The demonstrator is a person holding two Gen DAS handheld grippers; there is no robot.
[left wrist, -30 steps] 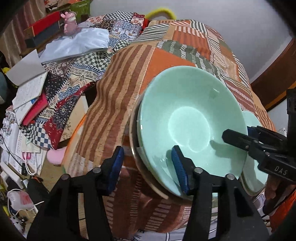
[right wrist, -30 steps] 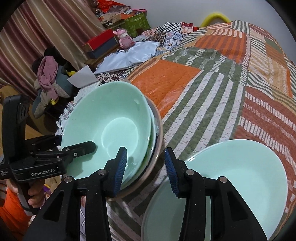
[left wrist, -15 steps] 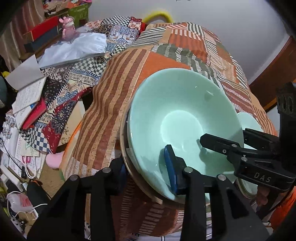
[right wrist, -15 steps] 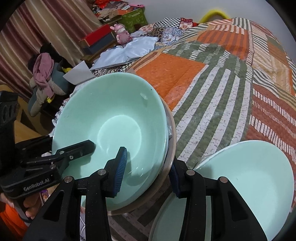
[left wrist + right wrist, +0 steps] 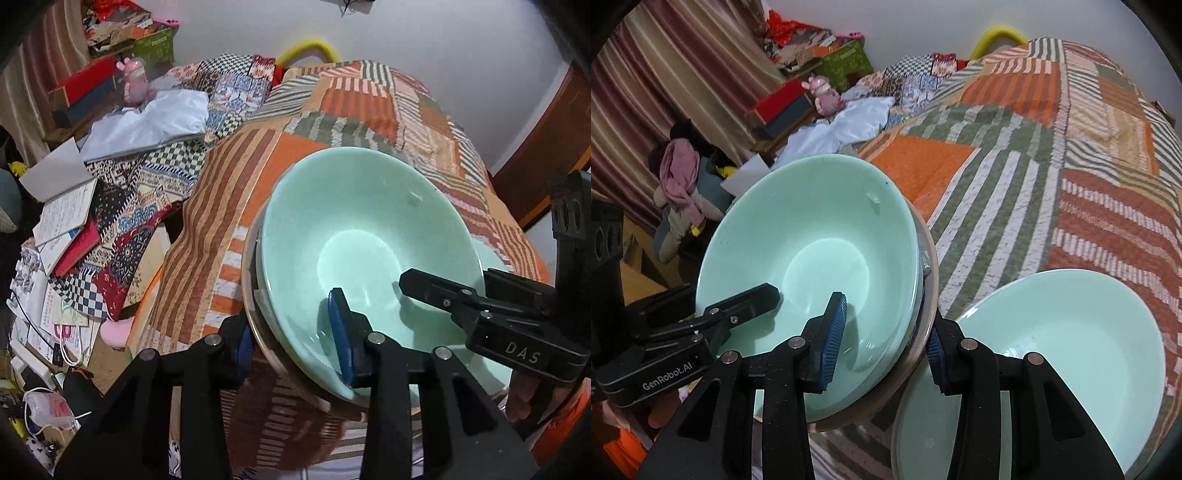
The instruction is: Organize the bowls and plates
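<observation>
Patchwork bedding in orange, green and cream stripes covers the bed that carries the dishes, with a white wall behind it and striped curtains off the bed's left side. Past the left edge, the floor holds open notebooks and papers, a white cloth, a pink toy figure and red and green boxes.

Near the bed's front edge sits a stack of pale mint-green ceramic bowls nested inside a shallow brownish plate whose rim shows under them. The stack is tilted, its far rim higher than its near one.

From the left wrist view, the left gripper clamps the stack's near-left rim: one blue-padded finger lies inside the top bowl, and the other is outside, under the plate's rim. The right gripper bites the same stack on the opposite rim, with one blue pad inside the bowl and the other outside against the plate's edge. Each tool shows in the other's camera as a black arm reaching into the bowl.

Just beside the stack, toward the bed's front right corner, a second mint-green bowl rests flat on the quilt, free of both tools. A hand holds the right tool's handle.
</observation>
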